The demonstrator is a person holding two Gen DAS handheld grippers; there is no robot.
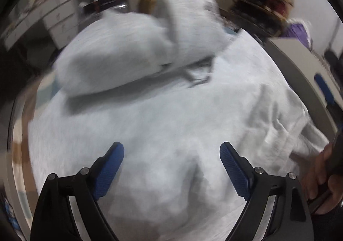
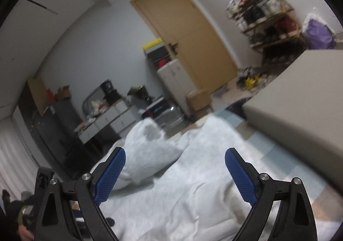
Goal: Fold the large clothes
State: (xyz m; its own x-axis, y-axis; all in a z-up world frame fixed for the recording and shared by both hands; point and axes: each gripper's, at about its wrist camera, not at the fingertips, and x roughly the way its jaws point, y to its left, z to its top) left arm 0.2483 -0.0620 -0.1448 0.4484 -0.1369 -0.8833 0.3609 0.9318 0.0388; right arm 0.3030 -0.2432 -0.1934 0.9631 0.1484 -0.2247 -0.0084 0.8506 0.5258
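Tongs [image 1: 172,150] [image 2: 175,156] both agape, empty, over pale garment [image 1: 171,101].

We see a pale grey-white garment [image 1: 163,116] with a faintly heathered, unpatterned weave, and a darker grey blotch on its raised fold in the right wrist view. Both grippers — the left gripper [image 1: 172,150] and the right gripper [image 2: 175,156] — are black with blue, cross-hatched pads [image 2: 110,176]. The door [image 2: 184,32] is tan, the walls whitish. We note a purple bag [image 2: 319,34] beside a wooden rack [image 2: 265,17] of dark, red and blue items — and a grey-beige panel [image 2: 300,95] at the right. The surface under the garment shows pale blue and beige blocks.
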